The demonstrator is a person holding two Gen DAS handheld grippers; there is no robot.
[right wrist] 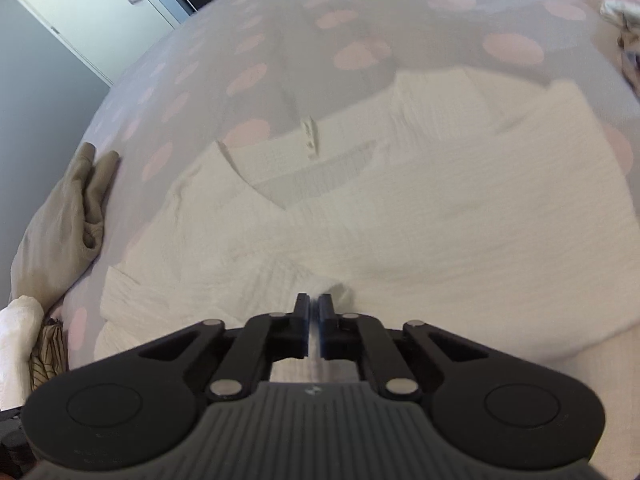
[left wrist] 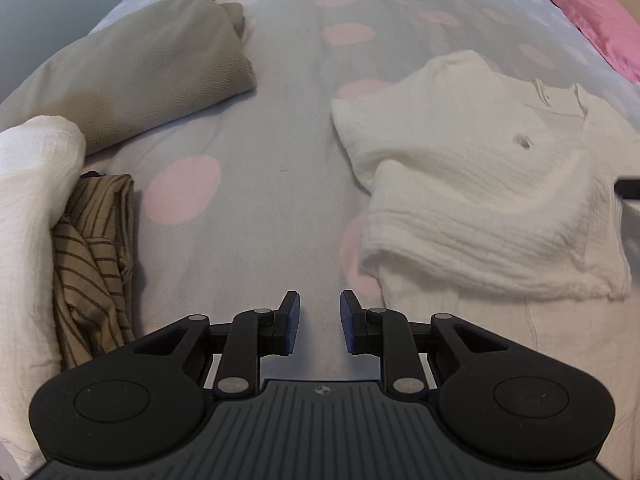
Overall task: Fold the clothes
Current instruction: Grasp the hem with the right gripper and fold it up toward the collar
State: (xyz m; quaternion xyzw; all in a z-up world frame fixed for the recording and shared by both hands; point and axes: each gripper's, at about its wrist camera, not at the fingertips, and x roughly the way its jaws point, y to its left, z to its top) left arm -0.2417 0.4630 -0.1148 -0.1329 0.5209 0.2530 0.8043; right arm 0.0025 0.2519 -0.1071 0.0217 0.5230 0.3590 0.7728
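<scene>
A white crinkled garment [left wrist: 480, 184] lies partly folded on the bed, to the right in the left wrist view; its neckline and label face away. My left gripper [left wrist: 319, 312] hovers over bare bedspread to the left of the garment's near edge, open with nothing between its fingers. In the right wrist view the same white garment [right wrist: 400, 208] fills the middle. My right gripper [right wrist: 314, 308] is shut at the garment's near edge, where a small pucker of white cloth bunches up at the fingertips.
The grey bedspread with pink dots [left wrist: 280, 120] covers the bed. A folded beige garment [left wrist: 152, 64] lies at the far left, with a striped brown garment [left wrist: 92, 264] and a white cloth [left wrist: 28, 200] nearer. A pink pillow [left wrist: 592, 12] sits far right. A door [right wrist: 88, 8] stands beyond the bed.
</scene>
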